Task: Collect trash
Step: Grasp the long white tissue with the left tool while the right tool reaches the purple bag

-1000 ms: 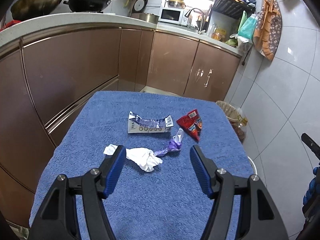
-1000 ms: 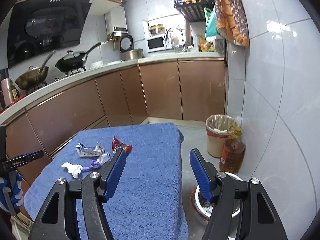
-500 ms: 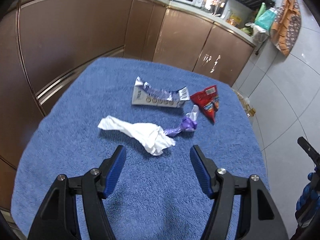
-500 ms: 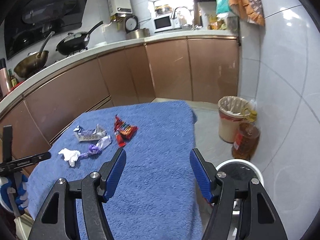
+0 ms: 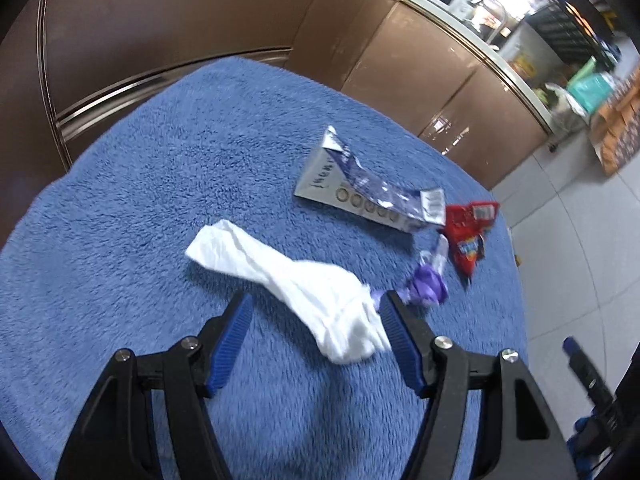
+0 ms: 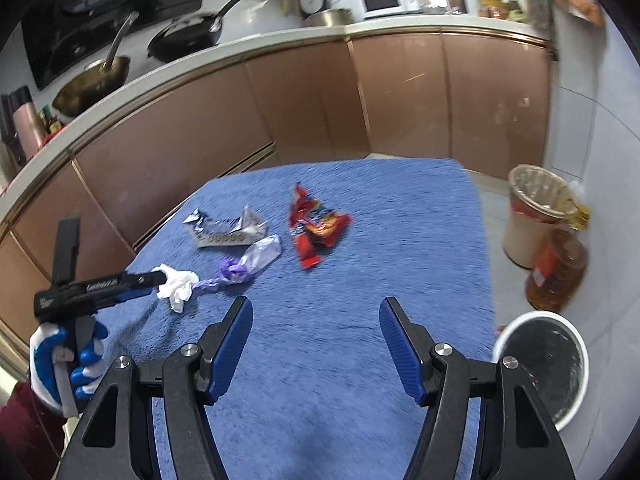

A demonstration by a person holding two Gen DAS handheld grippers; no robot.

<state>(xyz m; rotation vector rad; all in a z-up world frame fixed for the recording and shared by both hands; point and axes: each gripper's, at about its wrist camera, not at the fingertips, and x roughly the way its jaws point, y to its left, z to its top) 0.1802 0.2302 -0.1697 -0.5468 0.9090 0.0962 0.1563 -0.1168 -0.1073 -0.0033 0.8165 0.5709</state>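
Note:
A crumpled white tissue point(image 5: 304, 284) lies on the blue towel point(image 5: 160, 184), its near end between the fingers of my open left gripper point(image 5: 316, 320). Beside it lie a purple twisted wrapper point(image 5: 428, 284), a grey-blue flattened carton point(image 5: 368, 192) and a red snack packet point(image 5: 468, 236). In the right wrist view the left gripper point(image 6: 160, 280) is at the tissue point(image 6: 178, 285), with the purple wrapper point(image 6: 236, 274), carton point(image 6: 228, 232) and red packet point(image 6: 316, 230) beyond. My right gripper point(image 6: 316, 320) is open and empty above the towel's near right part.
A white bin with a dark liner point(image 6: 548, 364) stands on the floor right of the table. A beige lined bin point(image 6: 532, 216) and an oil bottle point(image 6: 556, 272) stand farther back. Brown cabinets point(image 6: 320, 104) run behind, with pans on the counter.
My left gripper has moved forward and down until the tissue's end is between its fingers. My right gripper has tilted down and shifted left over the towel. Both stay open.

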